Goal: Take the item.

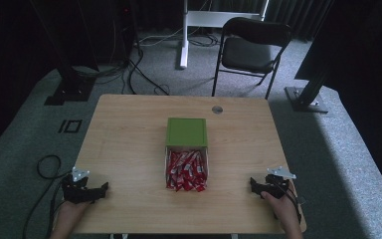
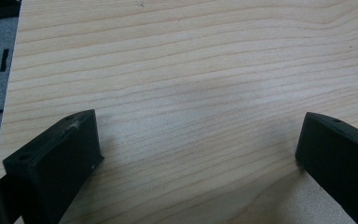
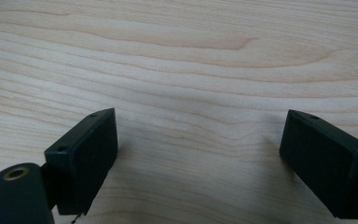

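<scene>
The left tongs and right tongs are rested on the table, both spread open and empty. The box of red packets is found midway between them, its long axis running away from the person, equally near either hand.

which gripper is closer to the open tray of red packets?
Right, narrowly. The right gripper rests off the open tray of red packets toward the table's right edge; the left gripper sits farther off, by the left edge.
</scene>
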Action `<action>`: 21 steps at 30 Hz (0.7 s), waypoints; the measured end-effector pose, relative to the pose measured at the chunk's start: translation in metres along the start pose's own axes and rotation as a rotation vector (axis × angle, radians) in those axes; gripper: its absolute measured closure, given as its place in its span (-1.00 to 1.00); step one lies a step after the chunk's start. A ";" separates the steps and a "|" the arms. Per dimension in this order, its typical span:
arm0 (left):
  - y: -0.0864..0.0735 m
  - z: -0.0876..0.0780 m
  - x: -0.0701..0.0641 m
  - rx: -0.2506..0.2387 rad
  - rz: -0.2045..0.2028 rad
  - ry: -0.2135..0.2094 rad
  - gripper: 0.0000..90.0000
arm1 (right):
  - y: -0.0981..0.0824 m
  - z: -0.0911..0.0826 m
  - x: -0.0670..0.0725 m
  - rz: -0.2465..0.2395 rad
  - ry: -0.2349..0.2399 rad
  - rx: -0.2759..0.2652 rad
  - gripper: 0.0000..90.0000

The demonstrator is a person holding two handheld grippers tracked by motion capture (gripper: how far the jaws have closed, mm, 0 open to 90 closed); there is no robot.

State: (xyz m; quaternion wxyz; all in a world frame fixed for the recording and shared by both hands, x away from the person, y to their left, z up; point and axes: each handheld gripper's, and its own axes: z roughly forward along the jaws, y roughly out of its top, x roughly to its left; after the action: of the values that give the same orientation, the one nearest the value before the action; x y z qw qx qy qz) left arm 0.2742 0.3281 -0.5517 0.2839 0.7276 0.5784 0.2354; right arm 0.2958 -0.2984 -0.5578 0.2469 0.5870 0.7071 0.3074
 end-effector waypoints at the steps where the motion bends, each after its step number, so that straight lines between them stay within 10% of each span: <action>1: 0.000 0.000 0.000 0.000 0.000 0.000 -0.98 | 0.000 0.000 0.000 0.000 -0.001 0.000 -0.75; 21: 0.000 0.000 0.000 0.000 0.000 0.000 -0.99 | 0.013 0.004 0.015 0.029 0.010 -0.012 -0.71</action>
State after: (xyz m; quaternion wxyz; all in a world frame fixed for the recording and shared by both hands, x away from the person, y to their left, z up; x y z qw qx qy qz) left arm 0.2742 0.3281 -0.5517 0.2839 0.7277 0.5784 0.2353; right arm 0.3050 -0.2815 -0.5511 0.2424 0.5942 0.6977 0.3184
